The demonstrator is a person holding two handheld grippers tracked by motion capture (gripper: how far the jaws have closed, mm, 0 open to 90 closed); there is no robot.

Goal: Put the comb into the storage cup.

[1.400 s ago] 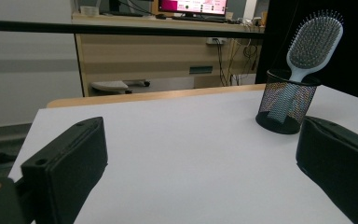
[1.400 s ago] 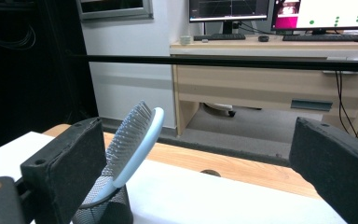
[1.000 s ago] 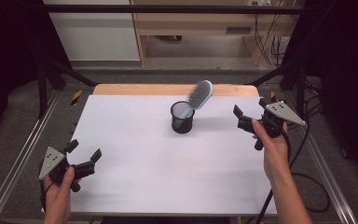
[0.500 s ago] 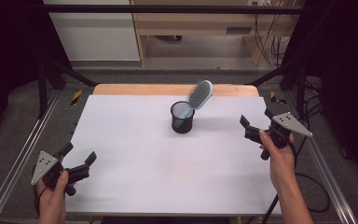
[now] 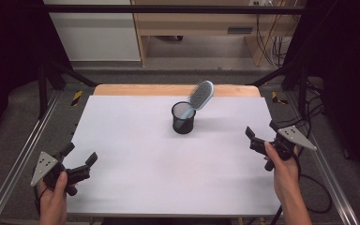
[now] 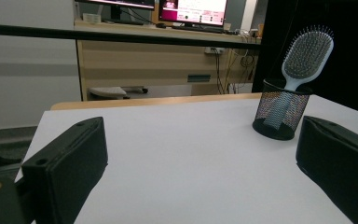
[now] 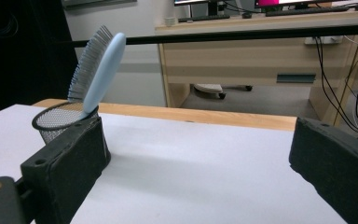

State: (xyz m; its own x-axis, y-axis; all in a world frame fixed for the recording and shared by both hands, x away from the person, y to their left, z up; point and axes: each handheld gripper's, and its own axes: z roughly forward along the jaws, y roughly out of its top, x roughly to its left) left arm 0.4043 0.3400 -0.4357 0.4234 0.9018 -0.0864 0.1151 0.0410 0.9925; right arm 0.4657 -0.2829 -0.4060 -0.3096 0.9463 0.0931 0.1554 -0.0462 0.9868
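Note:
A light blue hairbrush [image 5: 200, 95] stands handle-down in a black mesh cup [image 5: 183, 118] at the table's far middle, leaning right. The brush [image 6: 305, 53] and cup [image 6: 281, 110] also appear in the left gripper view, and the same brush [image 7: 98, 70] and cup [image 7: 58, 122] in the right gripper view. My left gripper [image 5: 79, 160] is open near the table's front left corner, holding nothing. My right gripper [image 5: 261, 134] is open at the right edge, also with nothing between its jaws. Both are far from the cup.
The white table top [image 5: 168, 154] has a wooden strip [image 5: 168, 90] along its far edge. Metal frame rails [image 5: 23, 154] run along both sides. A wooden desk [image 7: 270, 56] and cables [image 5: 267, 37] stand beyond the table.
Both grippers have drawn back toward the person: the left toward the front left corner, the right down along the right edge. The brush and cup have not moved.

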